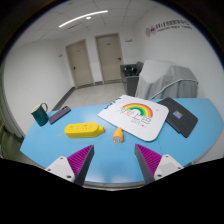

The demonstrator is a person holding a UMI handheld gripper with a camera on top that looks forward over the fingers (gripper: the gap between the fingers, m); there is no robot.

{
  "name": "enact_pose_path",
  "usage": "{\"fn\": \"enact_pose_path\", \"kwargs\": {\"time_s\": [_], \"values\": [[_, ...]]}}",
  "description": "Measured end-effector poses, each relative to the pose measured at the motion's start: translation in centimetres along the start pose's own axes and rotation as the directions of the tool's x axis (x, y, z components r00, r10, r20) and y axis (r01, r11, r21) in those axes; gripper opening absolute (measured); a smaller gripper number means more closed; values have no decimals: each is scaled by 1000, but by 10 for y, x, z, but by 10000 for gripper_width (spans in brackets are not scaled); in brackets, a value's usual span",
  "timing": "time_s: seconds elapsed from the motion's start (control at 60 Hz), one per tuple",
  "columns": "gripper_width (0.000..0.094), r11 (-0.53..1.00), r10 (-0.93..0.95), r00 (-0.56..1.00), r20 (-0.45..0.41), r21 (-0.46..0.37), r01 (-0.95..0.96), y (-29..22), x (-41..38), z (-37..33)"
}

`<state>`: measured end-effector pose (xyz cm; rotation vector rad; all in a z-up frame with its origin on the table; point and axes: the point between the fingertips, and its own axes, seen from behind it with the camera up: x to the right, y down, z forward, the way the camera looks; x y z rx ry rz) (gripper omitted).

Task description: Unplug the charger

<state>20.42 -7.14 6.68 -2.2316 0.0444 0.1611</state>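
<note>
Magenta pads [78,158] on the gripper [112,160] frame the foreground, the two fingers spread well apart and holding nothing above a light blue table [40,145]. Just ahead of them lies a small orange charger plug [118,133], beside a yellow power strip [84,129] that rests a little to its left; whether the plug is seated in the strip cannot be told from this distance. Beyond sit a white card with a rainbow drawing [137,113], a dark tablet-like slab [180,116], a teal cup [40,115] and a purple block [60,113]. Judged from this, the task is at its approach stage: the next move calls for lowering the open fingers around the orange plug, closing firmly, then pulling it straight away from the strip.
</note>
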Motion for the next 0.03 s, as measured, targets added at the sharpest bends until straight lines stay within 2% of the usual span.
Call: {"fn": "enact_pose_path", "kwargs": {"time_s": [0.033], "values": [[837, 1000, 10, 1000, -1, 0, -10, 7, 4, -14]]}}
